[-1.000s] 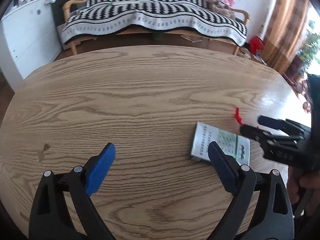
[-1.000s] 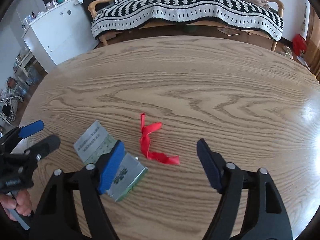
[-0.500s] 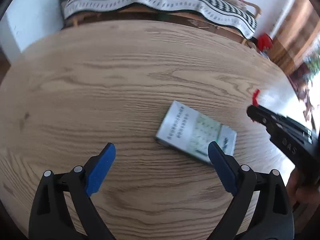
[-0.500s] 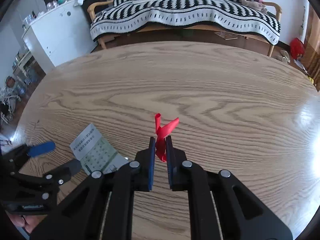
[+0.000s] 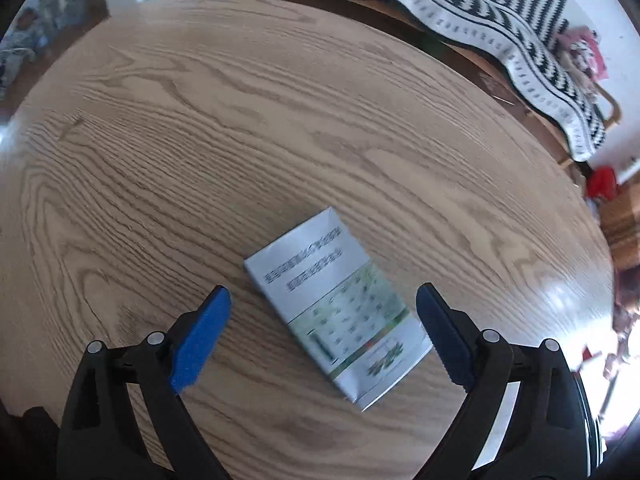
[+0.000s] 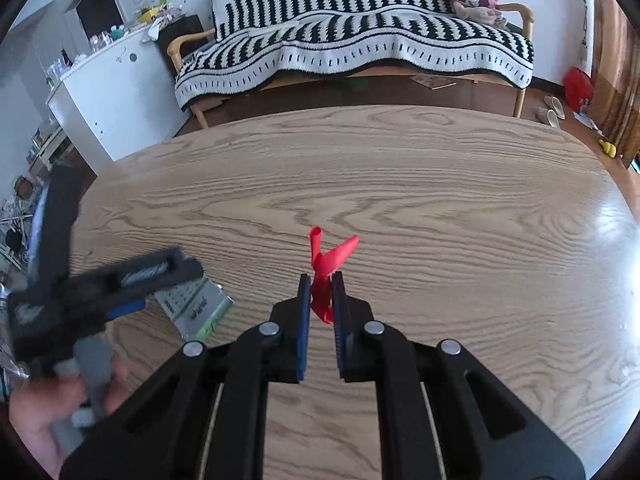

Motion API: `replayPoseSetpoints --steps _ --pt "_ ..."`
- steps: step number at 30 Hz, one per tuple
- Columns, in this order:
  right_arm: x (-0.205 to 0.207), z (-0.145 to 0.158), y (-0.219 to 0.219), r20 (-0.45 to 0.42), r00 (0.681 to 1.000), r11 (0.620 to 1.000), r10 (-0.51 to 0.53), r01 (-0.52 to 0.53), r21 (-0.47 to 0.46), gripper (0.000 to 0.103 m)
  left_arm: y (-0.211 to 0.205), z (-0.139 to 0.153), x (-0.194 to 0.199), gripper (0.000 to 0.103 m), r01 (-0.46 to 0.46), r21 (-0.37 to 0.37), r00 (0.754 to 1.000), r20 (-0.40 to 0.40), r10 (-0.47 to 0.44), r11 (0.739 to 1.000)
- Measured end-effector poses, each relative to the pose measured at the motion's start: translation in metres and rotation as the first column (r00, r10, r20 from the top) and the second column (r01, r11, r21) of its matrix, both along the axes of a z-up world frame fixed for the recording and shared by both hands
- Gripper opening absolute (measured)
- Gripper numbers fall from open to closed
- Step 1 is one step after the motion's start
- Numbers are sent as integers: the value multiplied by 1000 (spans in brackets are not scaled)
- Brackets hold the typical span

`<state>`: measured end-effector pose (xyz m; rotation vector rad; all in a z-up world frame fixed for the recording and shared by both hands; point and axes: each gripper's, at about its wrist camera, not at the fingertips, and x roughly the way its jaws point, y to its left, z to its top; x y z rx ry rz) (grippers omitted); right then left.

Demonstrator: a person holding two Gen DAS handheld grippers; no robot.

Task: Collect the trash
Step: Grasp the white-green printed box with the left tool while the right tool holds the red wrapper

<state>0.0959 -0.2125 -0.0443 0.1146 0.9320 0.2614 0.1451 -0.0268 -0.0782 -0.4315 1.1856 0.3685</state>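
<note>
A flat silver and green packet [image 5: 340,300] lies on the wooden table [image 5: 240,140], between and just ahead of my open left gripper [image 5: 322,324]. In the right wrist view only its corner [image 6: 196,308] shows under the left gripper's body [image 6: 100,284]. My right gripper [image 6: 320,288] is shut on a red ribbon scrap [image 6: 326,264] and holds it lifted above the table, its two ends sticking up past the fingertips.
A sofa with a black and white striped blanket [image 6: 360,48] stands beyond the table's far edge. A white cabinet [image 6: 116,96] stands at the back left. A red bag [image 6: 578,84] sits on the floor at the right.
My right gripper shut on the red ribbon and lifted it off the table. My left gripper swung right and moved over the packet, which now lies between its open fingers.
</note>
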Motion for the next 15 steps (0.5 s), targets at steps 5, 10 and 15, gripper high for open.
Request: replayPoseSetpoints --steps 5,10,15 --pt "-16 10 -29 19 1000 999 -25 24 43 11 -23 -8 3 94 -32 66 999 -28 34 997" --pt "-29 13 -51 26 998 996 -52 50 68 11 -45 -9 2 95 17 152 999 -29 -13 988" --pt "-38 11 -69 23 996 993 -82 80 81 11 -77 2 1 63 190 183 980 18 -196 965"
